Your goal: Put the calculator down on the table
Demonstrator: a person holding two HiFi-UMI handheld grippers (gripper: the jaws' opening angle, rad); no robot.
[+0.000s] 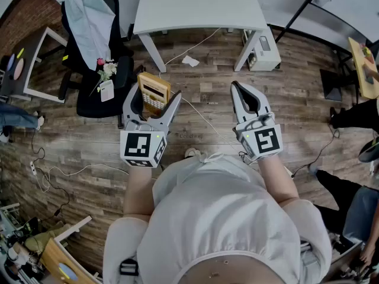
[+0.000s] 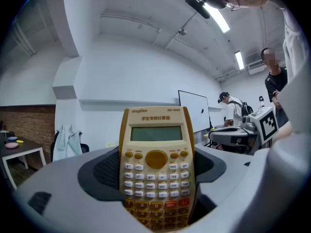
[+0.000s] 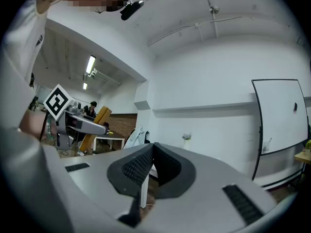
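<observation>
A black chair (image 1: 95, 58) draped with a pale cloth stands off the left front corner of the white table (image 1: 195, 7), a small flower sprig (image 1: 106, 70) on its seat. Right of that, short of the table's front edge and over the wood floor, the left gripper (image 1: 154, 97) has its jaws spread wide and pressed against the two side edges of the calculator (image 1: 154, 92). The calculator stands upright between them, long axis vertical, display end up, number keys low in the jaws, and its keyed face turned back toward the person, away from the table. The top of its face carries a small brand word too fine to read surely, the line 学生专用计算器 above the display, and two red keys marked DEL and AC. A paper scrap (image 1: 190, 60) lies on the floor under the table's front edge. Further right, the right gripper (image 1: 238, 87) is held level before the table, jaws together on nothing. A pale box (image 1: 263, 51) sits by the table's right front leg.
</observation>
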